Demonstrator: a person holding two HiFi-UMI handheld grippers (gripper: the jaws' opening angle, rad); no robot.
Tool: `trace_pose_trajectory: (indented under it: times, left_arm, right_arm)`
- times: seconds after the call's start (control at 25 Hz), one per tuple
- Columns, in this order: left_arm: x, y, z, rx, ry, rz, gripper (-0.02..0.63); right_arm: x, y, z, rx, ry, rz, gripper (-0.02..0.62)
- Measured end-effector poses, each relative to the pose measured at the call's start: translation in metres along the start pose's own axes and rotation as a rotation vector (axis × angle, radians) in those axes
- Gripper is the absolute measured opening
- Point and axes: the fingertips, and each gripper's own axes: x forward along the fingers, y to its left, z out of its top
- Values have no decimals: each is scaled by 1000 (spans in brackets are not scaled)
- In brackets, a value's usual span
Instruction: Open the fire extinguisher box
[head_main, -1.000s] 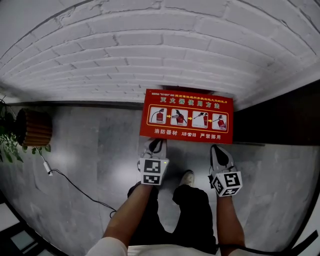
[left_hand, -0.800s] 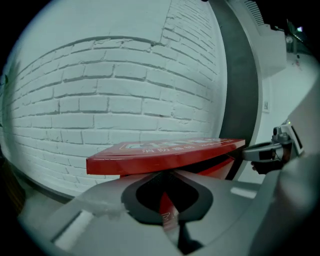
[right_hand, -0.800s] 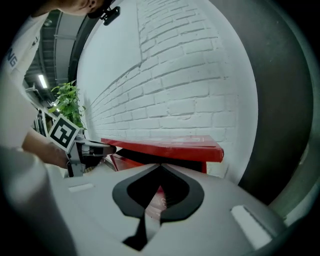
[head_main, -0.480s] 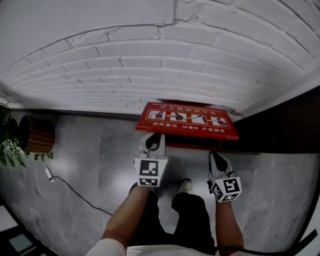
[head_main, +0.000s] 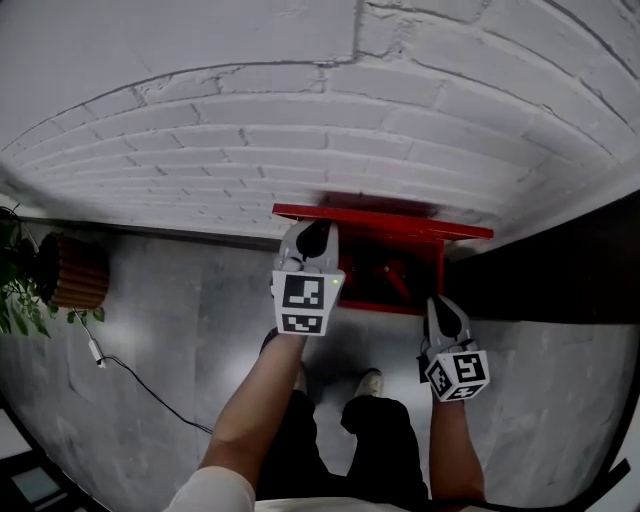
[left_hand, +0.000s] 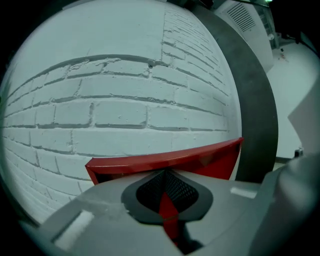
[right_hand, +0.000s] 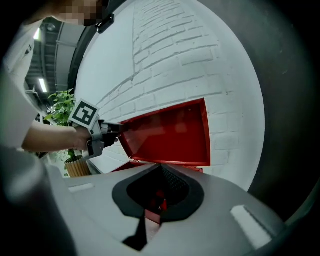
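The red fire extinguisher box (head_main: 385, 280) stands on the floor against a white brick wall. Its lid (head_main: 380, 222) is lifted and shows almost edge-on, with the red inside of the box in view below it. My left gripper (head_main: 312, 235) is shut on the lid's front left edge; the lid (left_hand: 200, 157) runs across the left gripper view with red showing between the jaws. In the right gripper view the raised lid (right_hand: 170, 135) is held at its corner by the left gripper (right_hand: 112, 129). My right gripper (head_main: 438, 305) hangs low at the box's front right, shut, touching nothing.
A slatted wooden planter (head_main: 70, 270) with a green plant (head_main: 12, 290) stands at the left, and a thin cable (head_main: 150, 375) trails over the grey floor. A dark panel (head_main: 560, 260) meets the wall at the right. The person's shoe (head_main: 372, 383) is just in front of the box.
The left gripper has swung the lid up from lying flat, label upward, to nearly edge-on. The box's inside now shows. The right gripper has stayed low at the front right.
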Motion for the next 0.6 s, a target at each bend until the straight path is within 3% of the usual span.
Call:
trace_pose_trajectory:
  times: [0.36, 0.6]
  left_arm:
    - [36, 19, 11, 4, 1, 26, 5]
    - [18, 7, -4, 14, 27, 27, 5]
  right_arm:
    - [-4, -2, -12, 14, 20, 2, 8]
    - [10, -7, 1, -24, 13, 10, 8]
